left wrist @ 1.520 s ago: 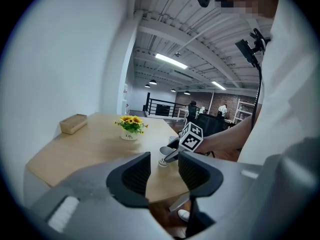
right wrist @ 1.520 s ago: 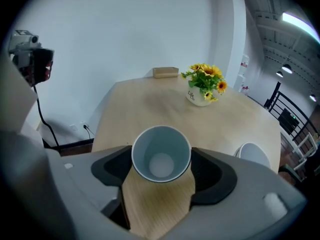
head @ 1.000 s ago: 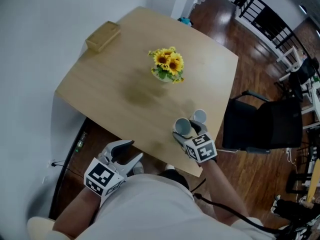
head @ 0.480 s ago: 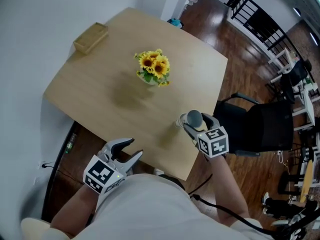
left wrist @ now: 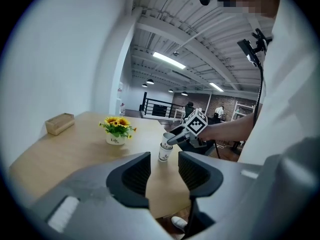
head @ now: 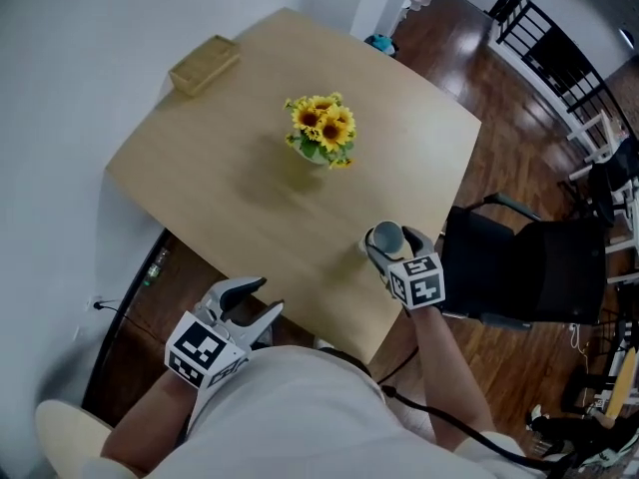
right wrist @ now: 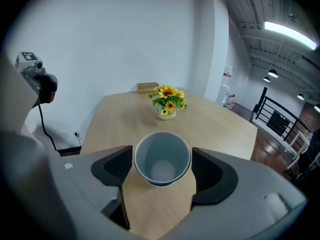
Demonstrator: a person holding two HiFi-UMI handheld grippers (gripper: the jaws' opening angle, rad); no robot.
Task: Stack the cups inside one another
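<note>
Nesting nearly done: upper cup [right wrist: 162,159], apart 1 second ago, now inside lower cup [left wrist: 163,155], right gripper [head: 387,243] pinching it; left gripper [left wrist: 164,165] spread, empty.

The pale upper cup [right wrist: 162,158], mouth open, sits clamped in my right gripper [right wrist: 162,162], tilted and partly nested in the white printed lower cup [left wrist: 163,155], which stands upright near the sunflower pot [left wrist: 115,139].

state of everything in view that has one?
left gripper: open, empty, off the table
right gripper: shut on upper cup
upper cup: held, partly inside lower cup
lower cup: upright on the table
sunflower pot: upright
</note>
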